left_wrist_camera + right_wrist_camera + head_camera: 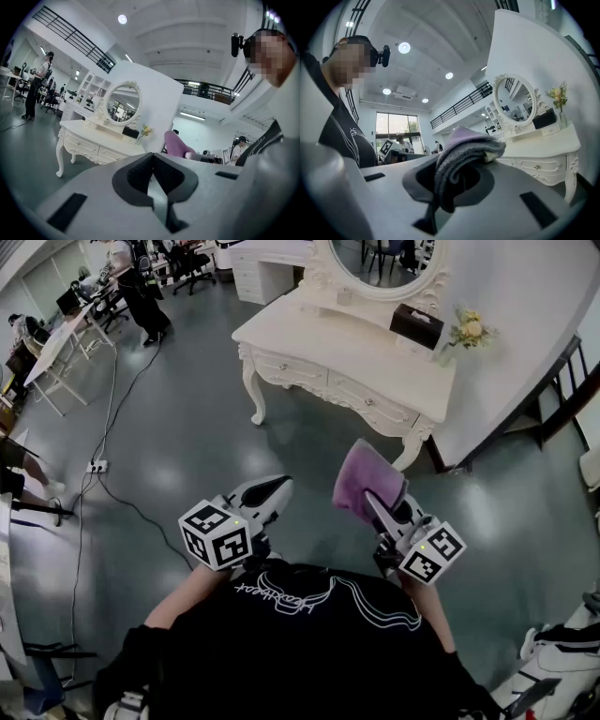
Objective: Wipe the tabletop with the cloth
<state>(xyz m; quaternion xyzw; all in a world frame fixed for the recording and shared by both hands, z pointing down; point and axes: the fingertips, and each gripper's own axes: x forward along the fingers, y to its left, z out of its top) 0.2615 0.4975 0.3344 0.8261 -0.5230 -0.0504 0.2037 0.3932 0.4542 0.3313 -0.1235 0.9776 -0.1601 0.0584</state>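
Both jaws of the right gripper (378, 505) pinch the folded purple cloth (364, 474), apart from the white dressing table (361, 357), while the left gripper (270, 489) is pressed together, empty; the shirt's (309, 643) script is unreadable.

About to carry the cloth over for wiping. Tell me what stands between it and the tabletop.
Nothing visible does. The cloth, shut in the right gripper, has only bare floor between it and the tabletop. A box and flowers stand toward the tabletop's back.
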